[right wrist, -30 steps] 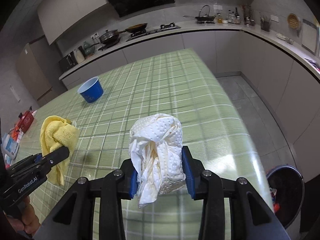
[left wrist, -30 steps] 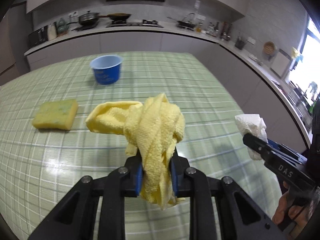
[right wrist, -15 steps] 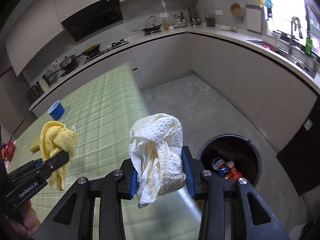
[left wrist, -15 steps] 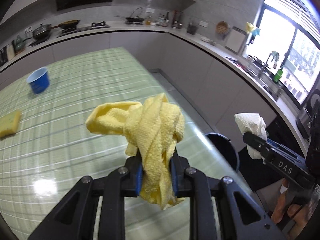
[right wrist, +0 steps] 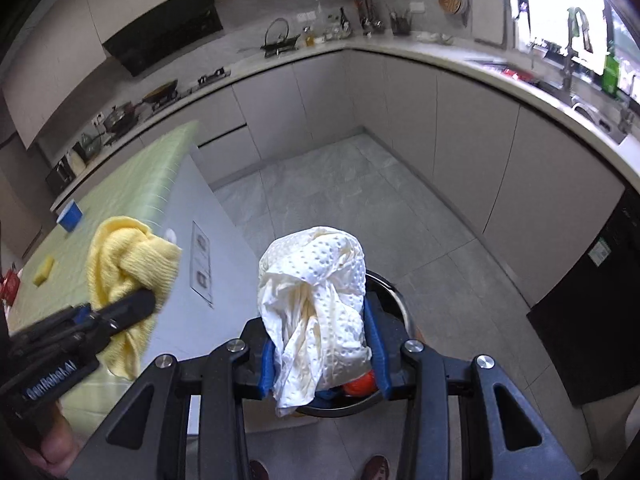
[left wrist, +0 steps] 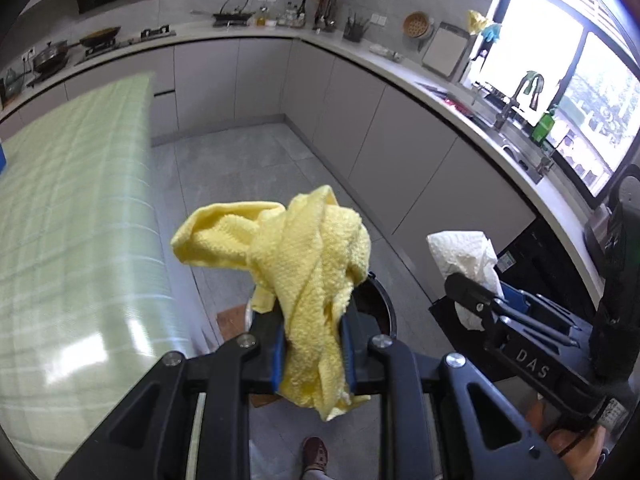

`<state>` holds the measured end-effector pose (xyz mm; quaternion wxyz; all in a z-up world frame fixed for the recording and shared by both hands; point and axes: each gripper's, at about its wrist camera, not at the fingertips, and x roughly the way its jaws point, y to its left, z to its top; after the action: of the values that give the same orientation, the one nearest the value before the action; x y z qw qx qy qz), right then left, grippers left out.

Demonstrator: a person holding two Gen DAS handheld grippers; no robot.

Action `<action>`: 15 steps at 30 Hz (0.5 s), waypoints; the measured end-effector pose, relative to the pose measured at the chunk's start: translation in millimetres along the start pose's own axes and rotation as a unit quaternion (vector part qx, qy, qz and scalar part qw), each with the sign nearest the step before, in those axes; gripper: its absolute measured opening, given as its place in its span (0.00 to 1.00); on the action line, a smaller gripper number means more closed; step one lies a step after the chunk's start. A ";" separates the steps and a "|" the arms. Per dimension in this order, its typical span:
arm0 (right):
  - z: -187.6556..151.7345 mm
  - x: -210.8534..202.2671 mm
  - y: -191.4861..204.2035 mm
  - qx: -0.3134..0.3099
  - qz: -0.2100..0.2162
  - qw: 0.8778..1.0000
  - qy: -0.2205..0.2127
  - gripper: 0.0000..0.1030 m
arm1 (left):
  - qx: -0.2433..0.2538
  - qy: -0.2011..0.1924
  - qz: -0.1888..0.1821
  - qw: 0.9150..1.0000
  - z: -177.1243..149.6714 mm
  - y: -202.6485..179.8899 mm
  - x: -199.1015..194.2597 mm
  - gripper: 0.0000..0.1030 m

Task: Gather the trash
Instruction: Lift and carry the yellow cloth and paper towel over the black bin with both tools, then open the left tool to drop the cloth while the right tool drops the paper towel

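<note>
My left gripper (left wrist: 313, 350) is shut on a crumpled yellow cloth (left wrist: 304, 256), which also shows at the left of the right wrist view as the yellow cloth (right wrist: 128, 256). My right gripper (right wrist: 322, 354) is shut on a wad of white paper towel (right wrist: 316, 300); the same paper towel (left wrist: 464, 252) appears at the right of the left wrist view. Both bundles hang over a round dark trash bin (right wrist: 394, 300) on the floor, mostly hidden behind them, with red and blue rubbish (right wrist: 360, 388) inside. The bin rim (left wrist: 382, 300) peeks out behind the yellow cloth.
The green checked table (left wrist: 68, 216) lies to the left, with a blue cup (right wrist: 69, 212) and a yellow sponge (right wrist: 43, 270) on it. Grey floor tiles (right wrist: 360, 200) stretch ahead to curved grey cabinets (left wrist: 400, 132). A black appliance (right wrist: 592, 312) stands right. A person's shoes (right wrist: 376, 468) show below.
Both grippers swung right, off the table and out over the floor, carrying the cloth and the paper towel. The trash bin now sits directly beneath them. The grips are unchanged.
</note>
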<state>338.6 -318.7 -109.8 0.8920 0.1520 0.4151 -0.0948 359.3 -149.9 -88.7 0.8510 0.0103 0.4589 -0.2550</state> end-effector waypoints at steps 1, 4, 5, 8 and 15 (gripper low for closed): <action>-0.7 5.3 -6.9 -0.002 0.002 1.000 0.003 0.40 | -0.007 0.009 0.006 1.000 -2.8 -4.5 11.1 0.23; -5.0 35.0 -27.9 -0.012 0.012 1.000 0.027 0.40 | -0.022 0.027 0.023 0.999 -13.8 -13.3 43.0 0.23; -7.2 47.6 -32.2 -0.017 0.012 0.999 0.033 0.40 | -0.025 0.033 0.032 0.999 -18.9 -14.3 56.9 0.23; -16.6 82.8 -41.3 -0.029 0.019 0.998 0.052 0.40 | -0.035 0.049 0.060 0.996 -33.0 -12.1 92.2 0.24; -33.6 141.3 -52.8 -0.051 0.024 0.996 0.076 0.49 | -0.070 0.080 0.092 0.990 -46.2 7.2 151.3 0.37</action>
<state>389.2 -362.4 -249.1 0.8664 0.1232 0.4821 -0.0406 394.5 -196.2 -236.0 0.8299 0.0129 0.5396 -0.1412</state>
